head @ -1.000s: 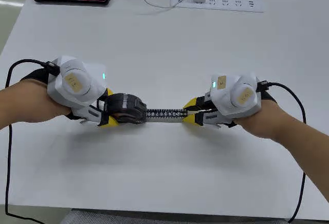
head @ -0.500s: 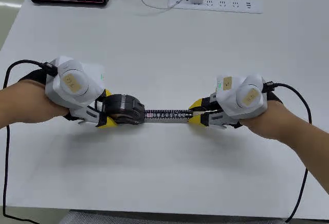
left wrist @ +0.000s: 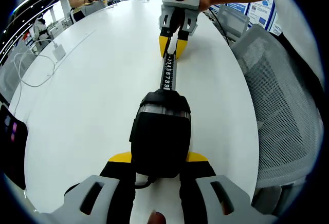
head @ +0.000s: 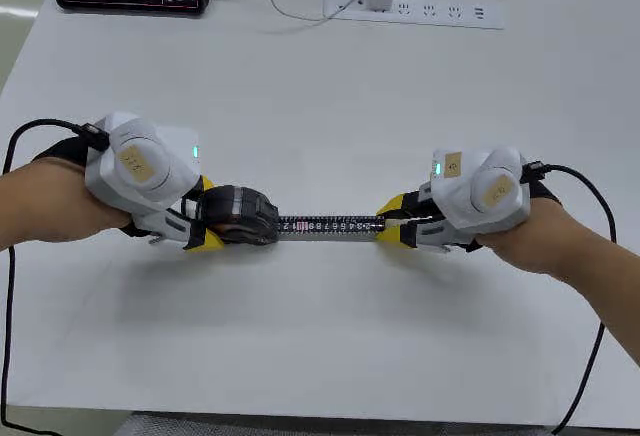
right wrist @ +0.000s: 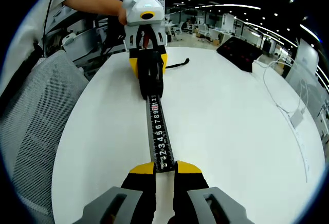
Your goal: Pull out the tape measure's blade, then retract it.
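Tape measure point(head: 238, 215): lies mid-table point(head: 320, 86), wide bare white surface all round, edges well apart. Body clenched between left gripper point(head: 208, 214) jaws. Its blade point(head: 330, 225) extends flat to right gripper point(head: 389, 226), whose jaws pinch the tip.

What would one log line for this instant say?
blade: partly out | left gripper: shut on tape measure case | right gripper: shut on blade tip

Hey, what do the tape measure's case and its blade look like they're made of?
Case: likely black moulded plastic, maybe rubber-coated, matt with soft highlights. Blade: probably thin painted metal, dark with white printed numerals and a slight sheen.
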Demonstrator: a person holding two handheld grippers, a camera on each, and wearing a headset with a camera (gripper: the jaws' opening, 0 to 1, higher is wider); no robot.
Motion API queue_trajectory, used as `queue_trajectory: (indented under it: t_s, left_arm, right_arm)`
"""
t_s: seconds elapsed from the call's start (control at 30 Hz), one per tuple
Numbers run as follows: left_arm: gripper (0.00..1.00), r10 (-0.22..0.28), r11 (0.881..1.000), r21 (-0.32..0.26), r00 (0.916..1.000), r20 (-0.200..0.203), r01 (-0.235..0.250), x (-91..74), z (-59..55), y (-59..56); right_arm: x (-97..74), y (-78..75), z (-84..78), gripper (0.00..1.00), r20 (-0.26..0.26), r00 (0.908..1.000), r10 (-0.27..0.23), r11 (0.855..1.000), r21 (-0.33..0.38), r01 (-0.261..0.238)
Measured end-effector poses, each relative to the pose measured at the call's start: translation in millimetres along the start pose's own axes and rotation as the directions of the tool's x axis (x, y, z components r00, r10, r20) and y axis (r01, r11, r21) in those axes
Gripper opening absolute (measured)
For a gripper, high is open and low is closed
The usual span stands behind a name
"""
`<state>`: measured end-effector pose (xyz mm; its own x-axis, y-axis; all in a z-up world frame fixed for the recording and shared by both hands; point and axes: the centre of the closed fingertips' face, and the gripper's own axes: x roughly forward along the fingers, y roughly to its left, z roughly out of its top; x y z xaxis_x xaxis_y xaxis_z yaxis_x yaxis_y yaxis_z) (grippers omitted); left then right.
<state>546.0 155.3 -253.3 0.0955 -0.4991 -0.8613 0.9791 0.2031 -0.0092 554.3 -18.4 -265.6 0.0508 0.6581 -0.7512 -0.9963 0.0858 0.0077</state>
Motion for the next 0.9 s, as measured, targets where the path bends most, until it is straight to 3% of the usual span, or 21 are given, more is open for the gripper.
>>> queue_trajectory:
  t_s: [0.9]
  left_arm:
    - [0.28, -0.002, 1.0, 0.0, 1.0, -0.003, 0.002, 0.3, 0.0, -0.3]
  right_arm:
    - [-16.6, -4.2, -17.1, 0.07, -0.032, 0.9994, -0.013, 1.0, 0.004, 0.014]
